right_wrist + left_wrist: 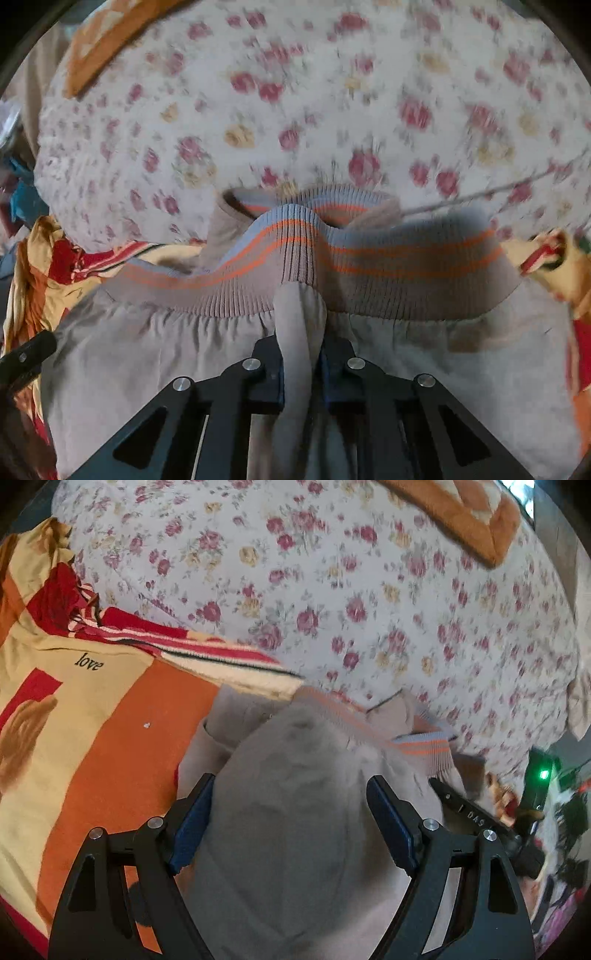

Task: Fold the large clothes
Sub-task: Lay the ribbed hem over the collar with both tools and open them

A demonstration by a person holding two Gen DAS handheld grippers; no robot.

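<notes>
A grey-beige garment [288,812] with a ribbed band [406,273] striped in orange lies bunched on the bed. My left gripper [291,823] hovers over its body with the jaws wide apart; the cloth mounds up between the blue pads [192,823] and I see no pinch. My right gripper [301,354] is shut on a raised fold of the grey cloth just below the ribbed band. In the left wrist view a black finger of the right gripper [465,812] shows at the right. One finger of the left gripper [26,354] shows at the left edge of the right wrist view.
A floral bedsheet [351,602] covers the bed beyond the garment. An orange, yellow and red blanket [92,716] printed "love" lies to the left, under the garment's edge. Another orange-brown blanket [469,513] lies at the far end. Clutter and a green-lit device [543,775] are at the right.
</notes>
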